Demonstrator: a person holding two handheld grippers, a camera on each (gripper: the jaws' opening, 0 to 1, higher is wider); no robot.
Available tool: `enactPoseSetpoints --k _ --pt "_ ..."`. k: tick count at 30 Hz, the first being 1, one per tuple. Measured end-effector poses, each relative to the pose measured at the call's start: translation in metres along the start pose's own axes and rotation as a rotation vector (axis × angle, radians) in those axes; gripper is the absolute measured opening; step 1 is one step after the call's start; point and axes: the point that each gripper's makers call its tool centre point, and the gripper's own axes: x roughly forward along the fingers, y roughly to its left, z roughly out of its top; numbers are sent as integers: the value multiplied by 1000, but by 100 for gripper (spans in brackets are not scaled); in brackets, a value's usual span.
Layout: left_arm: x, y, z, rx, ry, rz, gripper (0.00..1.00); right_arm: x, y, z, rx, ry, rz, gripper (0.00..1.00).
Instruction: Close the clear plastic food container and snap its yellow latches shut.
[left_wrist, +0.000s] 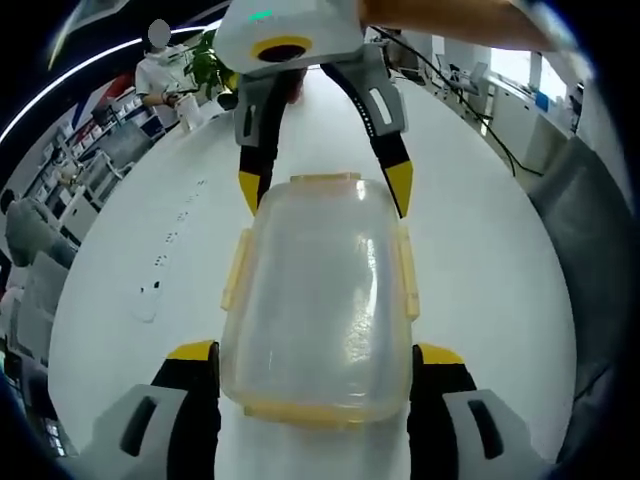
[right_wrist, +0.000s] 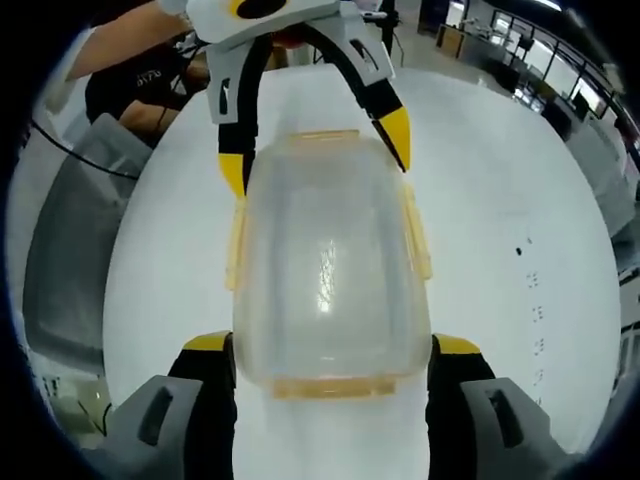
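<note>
Container (left_wrist: 318, 300), lidded, lies on the white table (left_wrist: 500, 270), long axis running between the 2 grippers; left gripper (left_wrist: 315, 365) and right gripper (right_wrist: 332, 355) each straddle an end, jaws wide.

We saw a box (left_wrist: 318, 300) of clear plastic, a bit cloudy, smooth and shiny where the light hit its lid. Its latches (left_wrist: 237, 270) were see-through yellow plastic. The table (left_wrist: 480, 250) was white, smooth and a little glossy. The left gripper (left_wrist: 315, 375) and right gripper (right_wrist: 330, 365) had matt black arms, grey plastic bodies and yellow tips.
</note>
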Motion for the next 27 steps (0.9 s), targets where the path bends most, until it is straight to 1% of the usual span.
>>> enactPoseSetpoints --k 8,10,14,17,19,20,21,22,23,24,25,26,27 --pt "0 1 0 -1 -10 0 74 1 -2 -1 12 -2 2 76" --pt "0 2 0 1 -11 -2 74 1 -2 -2 39 6 0 76" --pt "0 2 -2 9 -13 2 75 3 -2 -2 59 0 -6 77" --pt "-1 1 -2 2 -28 -3 77 4 -3 0 80 -8 -9 77" --pt "-1 0 -3 -9 -27 -3 81 4 -2 5 68 -41 -8 82" --pt "-1 1 -4 -15 -26 3 85 4 -2 9 69 -66 -14 86" --pt "-1 1 -5 -27 -27 0 90 3 -2 11 73 -79 -17 94" --pt "-2 0 -4 -33 -38 -4 91 3 -2 13 78 -96 -17 99" --pt "-3 -1 -4 -34 -49 -4 91 2 -1 12 83 -92 -16 98" --pt "-5 0 -3 -38 -67 6 94 2 0 12 78 -90 -13 97" --pt "-6 3 -2 -44 -76 21 98 1 -1 11 80 -83 -21 97" --pt "-9 6 -3 -55 -81 45 99 1 -1 11 79 -82 -26 98" --pt "-11 5 -4 -55 -81 44 99 0 -1 10 80 -82 -27 99"
